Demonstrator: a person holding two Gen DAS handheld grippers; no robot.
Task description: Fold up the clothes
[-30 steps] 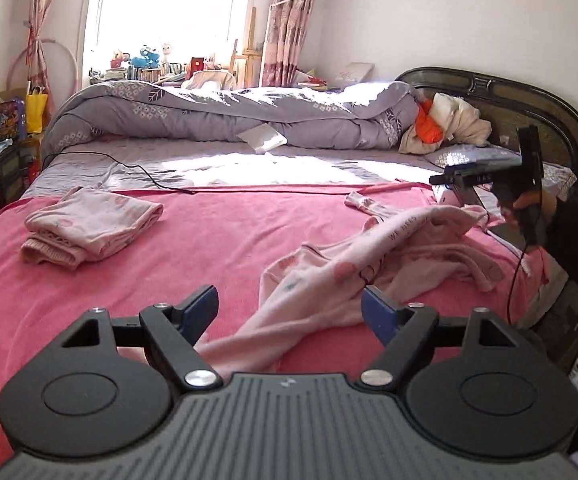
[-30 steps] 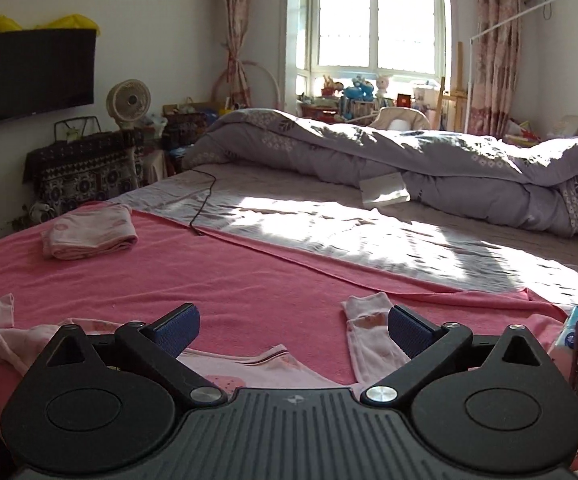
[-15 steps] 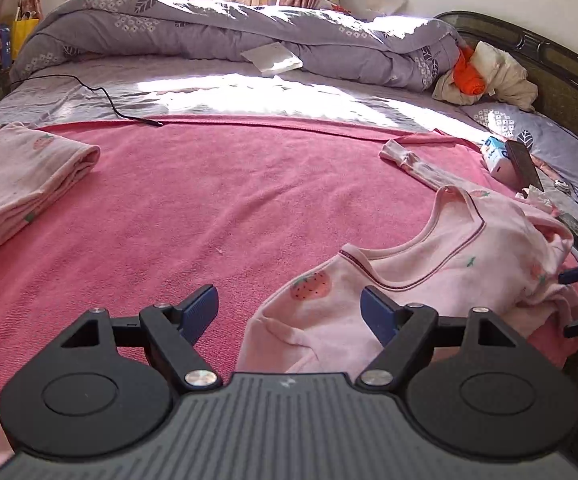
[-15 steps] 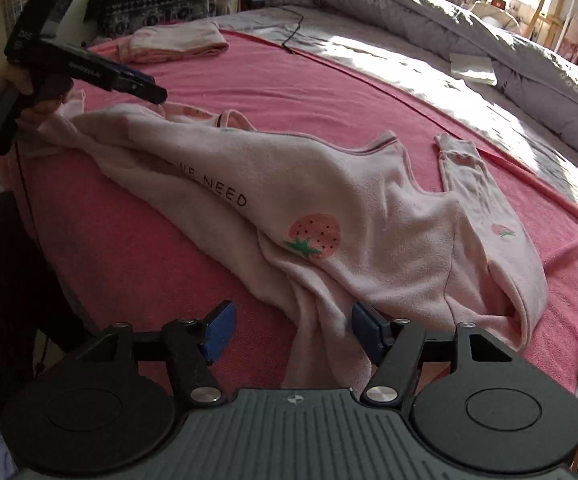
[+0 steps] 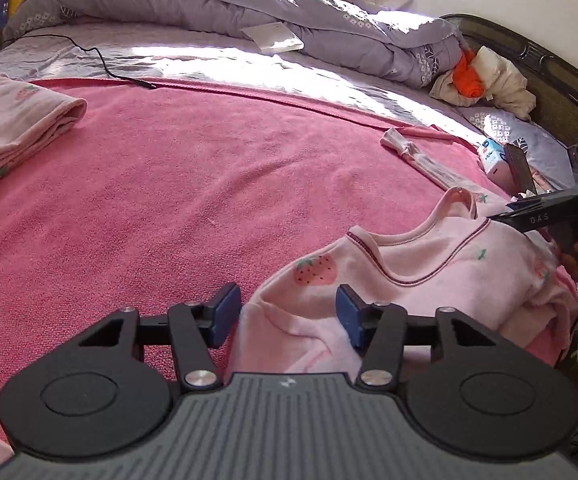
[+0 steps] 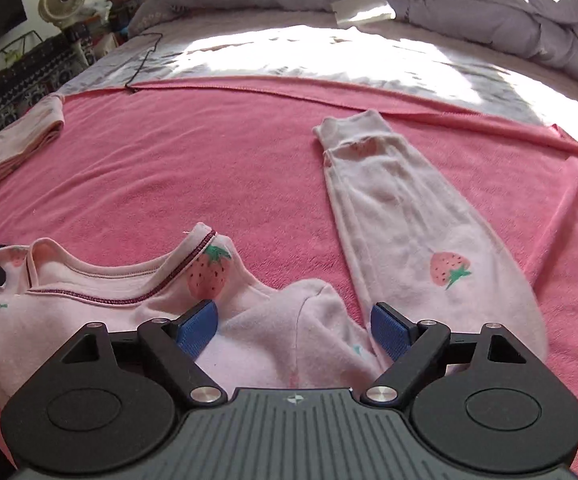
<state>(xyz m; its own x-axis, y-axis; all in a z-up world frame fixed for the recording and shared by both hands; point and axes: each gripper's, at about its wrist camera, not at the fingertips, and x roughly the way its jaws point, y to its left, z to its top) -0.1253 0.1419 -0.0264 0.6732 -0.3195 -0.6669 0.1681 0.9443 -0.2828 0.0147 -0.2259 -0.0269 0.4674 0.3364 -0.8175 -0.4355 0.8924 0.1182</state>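
The left gripper (image 5: 285,314) has its jaws closing around a fold of the pink top (image 5: 429,276). The right gripper (image 6: 295,326) has its jaws opening, apart over the top's shoulder; its sleeve (image 6: 405,216) lies just beyond on the bed (image 6: 209,148).

A bed is covered by a pink blanket (image 5: 193,184); a grey quilt (image 5: 217,4) is heaped behind, sunlit. A dark headboard (image 5: 545,68) is backed by a pale wall. A fan (image 6: 63,0) is seen beside.

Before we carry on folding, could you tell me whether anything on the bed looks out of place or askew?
The pink strawberry top lies bunched and crooked at the pink blanket's near edge, one sleeve stretched away alone. Otherwise nothing looks spilled or damaged.
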